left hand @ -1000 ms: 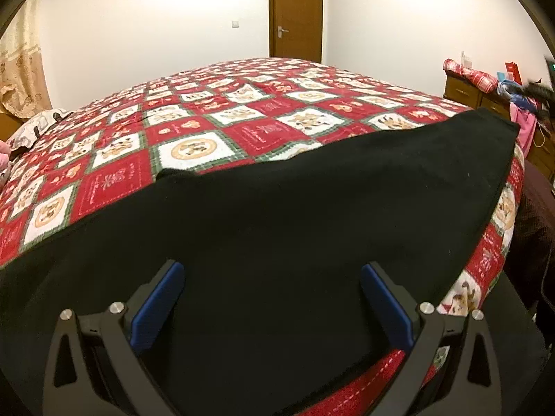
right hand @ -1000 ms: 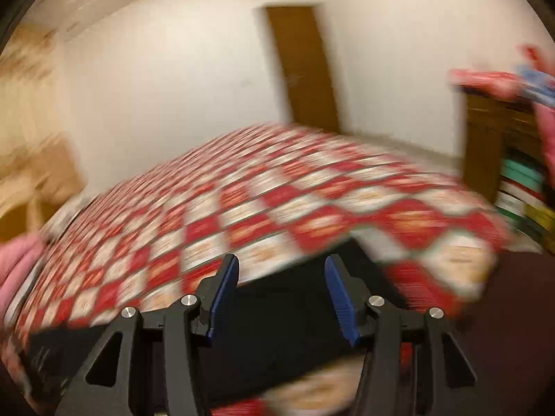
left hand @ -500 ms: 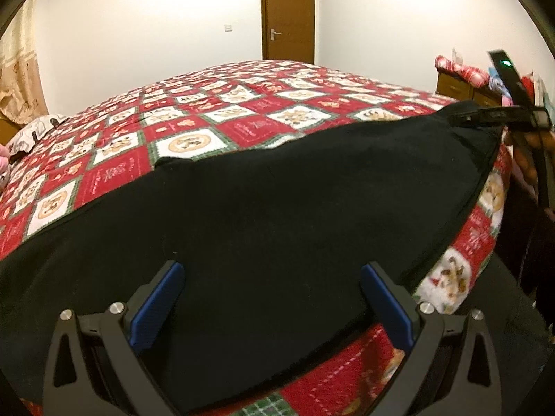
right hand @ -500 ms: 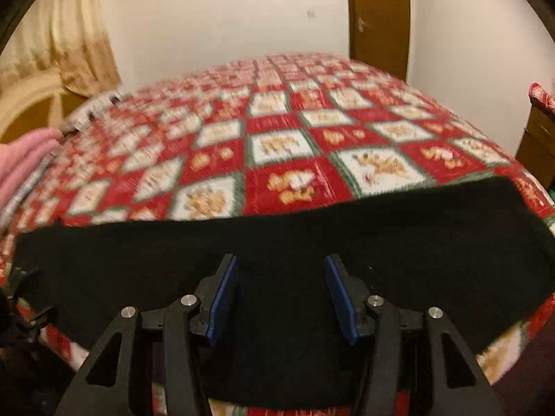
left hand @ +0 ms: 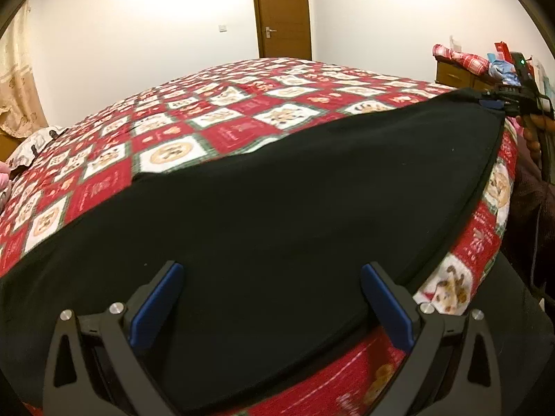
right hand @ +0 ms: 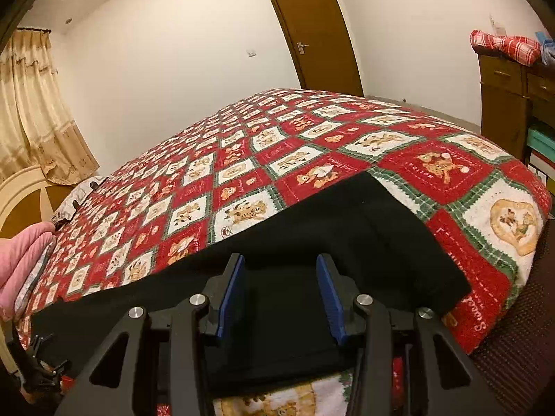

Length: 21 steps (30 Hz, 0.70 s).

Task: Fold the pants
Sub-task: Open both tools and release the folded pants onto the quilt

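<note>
Bedspread [left hand: 242, 128] in red, white and green checks covers the whole bed, and on its near edge lie the black pants [left hand: 277, 208], spread flat as one long band running left to right. They look folded once lengthwise already, though you cannot be sure from here; the crosswise folds are, by my judgement, still ahead of you. Your left hand-held gripper [left hand: 270, 298] stands wide open over the near hem, holding nothing. Your right hand-held gripper [right hand: 281, 298] is about half open at the pants' right end, with cloth lying between the blue pads [right hand: 231, 298] but not pinched. Close on that end before lifting.
</note>
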Tool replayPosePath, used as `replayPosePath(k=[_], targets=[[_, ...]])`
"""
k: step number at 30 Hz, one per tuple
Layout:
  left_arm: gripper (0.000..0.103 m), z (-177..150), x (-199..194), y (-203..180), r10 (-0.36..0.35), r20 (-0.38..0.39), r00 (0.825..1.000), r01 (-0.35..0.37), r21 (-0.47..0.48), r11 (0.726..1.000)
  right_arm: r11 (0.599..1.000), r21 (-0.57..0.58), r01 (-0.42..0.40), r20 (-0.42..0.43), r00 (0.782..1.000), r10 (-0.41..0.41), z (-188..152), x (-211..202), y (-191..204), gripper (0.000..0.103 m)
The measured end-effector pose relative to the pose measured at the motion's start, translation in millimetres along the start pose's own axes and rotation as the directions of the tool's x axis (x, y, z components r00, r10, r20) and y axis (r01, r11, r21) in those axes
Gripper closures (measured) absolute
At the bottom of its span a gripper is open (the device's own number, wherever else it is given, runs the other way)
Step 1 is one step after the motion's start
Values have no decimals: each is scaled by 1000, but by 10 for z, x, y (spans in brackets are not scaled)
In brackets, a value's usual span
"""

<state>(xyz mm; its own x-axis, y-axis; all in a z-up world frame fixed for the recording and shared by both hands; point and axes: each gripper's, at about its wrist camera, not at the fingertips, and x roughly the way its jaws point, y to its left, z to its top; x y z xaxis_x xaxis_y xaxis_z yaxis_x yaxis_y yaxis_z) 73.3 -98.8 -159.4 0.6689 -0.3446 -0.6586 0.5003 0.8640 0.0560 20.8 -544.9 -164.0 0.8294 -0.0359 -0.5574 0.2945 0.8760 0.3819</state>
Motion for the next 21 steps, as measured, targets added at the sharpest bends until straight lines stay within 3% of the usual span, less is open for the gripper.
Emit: replayPosePath(k=[4,8,12,14,16,17,18,21], targets=[[0,3,-153,138,16,17,1000,-16,-26,1000,996,-6,94,64,994,-93,-10,-182,44,54],[0,-39,-476,614,140,74,987,-134,-88,987,995,38,88,117,989,-92,-2,-336,5,47],[0,-261,-656,1350,303,22,953,-293,-196,936,996,43,84,111,990,-88,-28,-319,65,47],[0,-419,-663,1698,346,-24,938,-341,-249,907,995,26,92,107,990,-94,-49,-310,125,47],[0,-564,-606,1965,326,-87,941,-337,-315,887,994,16,108,109,988,-109,-60,-316,168,46],[0,-610,-605,2028,306,-76,949,-313,-337,888,992,18,121,116,986,-123,-59,-339,174,46],[0,-621,-628,2050,316,-44,948,-312,-331,890,991,26,131,123,984,-133,-53,-352,164,45],[0,-586,-582,2042,329,-60,942,-331,-308,892,986,82,146,144,977,-156,-38,-462,31,44]])
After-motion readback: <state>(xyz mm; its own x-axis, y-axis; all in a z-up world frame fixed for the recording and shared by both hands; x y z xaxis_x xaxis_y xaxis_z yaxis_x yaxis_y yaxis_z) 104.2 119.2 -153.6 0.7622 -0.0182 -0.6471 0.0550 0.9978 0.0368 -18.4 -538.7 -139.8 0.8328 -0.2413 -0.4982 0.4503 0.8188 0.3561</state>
